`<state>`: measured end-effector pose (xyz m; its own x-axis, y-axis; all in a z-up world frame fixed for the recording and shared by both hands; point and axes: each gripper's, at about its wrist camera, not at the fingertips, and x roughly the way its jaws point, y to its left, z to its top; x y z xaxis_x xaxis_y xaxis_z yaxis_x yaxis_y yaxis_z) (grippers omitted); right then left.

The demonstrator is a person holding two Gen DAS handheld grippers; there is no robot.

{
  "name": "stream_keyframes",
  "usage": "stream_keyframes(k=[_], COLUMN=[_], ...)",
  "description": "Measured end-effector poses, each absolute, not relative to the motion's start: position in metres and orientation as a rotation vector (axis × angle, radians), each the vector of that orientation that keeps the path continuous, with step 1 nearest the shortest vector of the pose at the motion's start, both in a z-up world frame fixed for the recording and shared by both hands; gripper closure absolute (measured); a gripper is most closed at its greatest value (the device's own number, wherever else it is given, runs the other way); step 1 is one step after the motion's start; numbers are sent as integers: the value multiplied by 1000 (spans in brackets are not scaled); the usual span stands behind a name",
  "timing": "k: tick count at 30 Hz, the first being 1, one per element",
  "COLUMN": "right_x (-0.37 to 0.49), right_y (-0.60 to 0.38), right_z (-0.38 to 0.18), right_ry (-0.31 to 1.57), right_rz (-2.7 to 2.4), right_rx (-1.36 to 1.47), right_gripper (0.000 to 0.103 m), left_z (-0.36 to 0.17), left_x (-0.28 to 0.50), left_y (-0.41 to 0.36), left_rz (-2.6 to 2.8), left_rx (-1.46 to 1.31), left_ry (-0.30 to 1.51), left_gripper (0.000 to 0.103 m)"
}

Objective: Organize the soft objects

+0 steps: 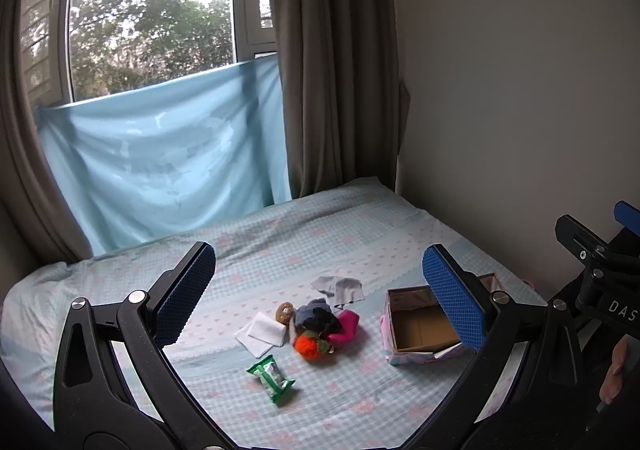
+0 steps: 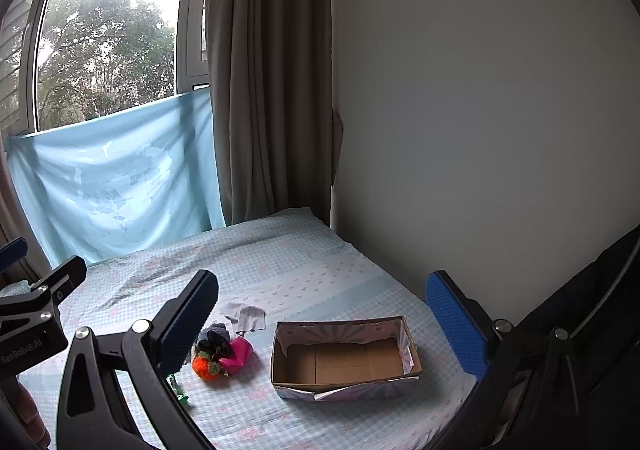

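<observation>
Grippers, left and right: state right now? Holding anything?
Left gripper: open, holding nothing, up above the bed.
Right gripper: open, holding nothing, facing the box.

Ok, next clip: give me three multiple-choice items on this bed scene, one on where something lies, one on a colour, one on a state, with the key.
1. Where does the green packet lie?
A. inside the box
B. on the bed sheet, nearer the camera than the pile
C. on the windowsill

2. What colour are the gripper pads?
A. blue
B. red
C. yellow

3. What is the state of the cardboard box?
A. closed with a lid
B. full of clothes
C. open and empty

Key: 1 B, it sits on the bed sheet in front of the pile of soft items. 2 A, blue pads show on the left gripper and the right gripper. 3 C, its bare brown floor shows.
</observation>
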<state>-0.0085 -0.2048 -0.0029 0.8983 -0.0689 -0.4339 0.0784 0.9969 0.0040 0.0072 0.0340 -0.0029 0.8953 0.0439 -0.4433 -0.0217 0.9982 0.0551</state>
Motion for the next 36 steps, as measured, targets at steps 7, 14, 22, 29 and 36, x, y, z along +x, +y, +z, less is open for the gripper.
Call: stream_keyframes(k=[7, 14, 22, 29, 36], right_x=[-7, -7, -7, -7, -8], right_y=[-208, -208, -208, -207, -205], right_z=[-4, -4, -4, -5, -7], right_ry=[448, 453, 451, 446, 445], right_rz=[-75, -75, -75, -72, -73], right_rx=[29, 28, 30, 32, 32], right_gripper=[0, 0, 0, 0, 0], left_z=[-3, -4, -5, -4, -4], left_x=[7, 3, 2, 2, 2], left_y=[33, 34, 35, 35, 36], left_rz=[35, 32, 30, 35, 35], left_rx=[54, 57, 57, 57, 57], left_ry=[459, 453, 458, 454, 453], left_gripper=[0, 0, 0, 0, 0])
